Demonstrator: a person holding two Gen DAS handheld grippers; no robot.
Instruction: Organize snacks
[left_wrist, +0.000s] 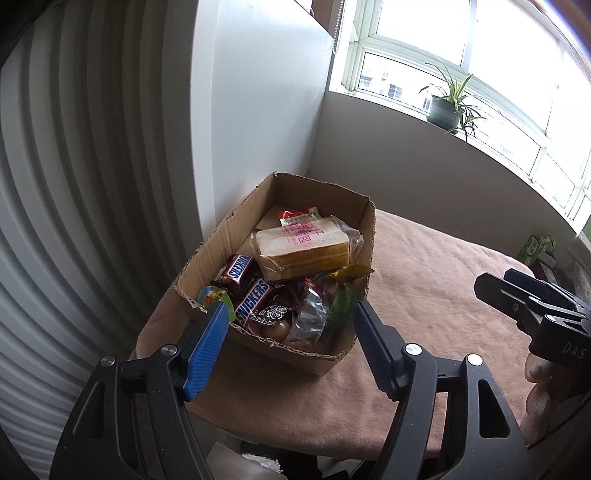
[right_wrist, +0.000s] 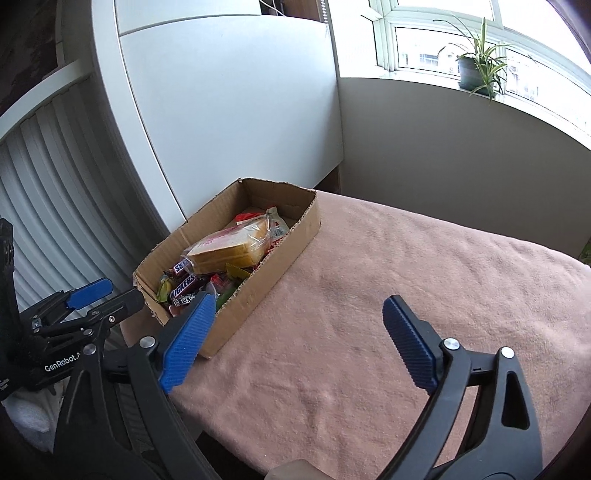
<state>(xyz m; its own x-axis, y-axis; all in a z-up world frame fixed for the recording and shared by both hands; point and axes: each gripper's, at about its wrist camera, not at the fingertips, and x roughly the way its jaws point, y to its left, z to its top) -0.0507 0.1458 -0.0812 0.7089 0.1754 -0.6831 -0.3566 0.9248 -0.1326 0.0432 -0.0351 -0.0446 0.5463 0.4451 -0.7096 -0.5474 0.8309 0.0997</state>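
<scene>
An open cardboard box (left_wrist: 218, 236) (right_wrist: 291, 236) stands at the left end of a table under a pink cloth (left_wrist: 424, 280) (right_wrist: 388, 295). It holds wrapped sliced bread (left_wrist: 303, 247) (right_wrist: 229, 249), Snickers bars (left_wrist: 253, 301) (right_wrist: 183, 286) and several other small packets. My left gripper (left_wrist: 290, 314) is open and empty, just short of the box's near end. My right gripper (right_wrist: 299, 306) is open and empty above the cloth, right of the box. Each gripper shows in the other's view: the right gripper in the left wrist view (left_wrist: 495, 286), the left gripper in the right wrist view (right_wrist: 110, 290).
A white cabinet (right_wrist: 229, 110) stands behind the box, with ribbed white panels (left_wrist: 74, 184) to its left. A potted plant (left_wrist: 445, 107) (right_wrist: 474, 72) sits on the windowsill. A green carton (left_wrist: 533, 247) stands at the table's far right.
</scene>
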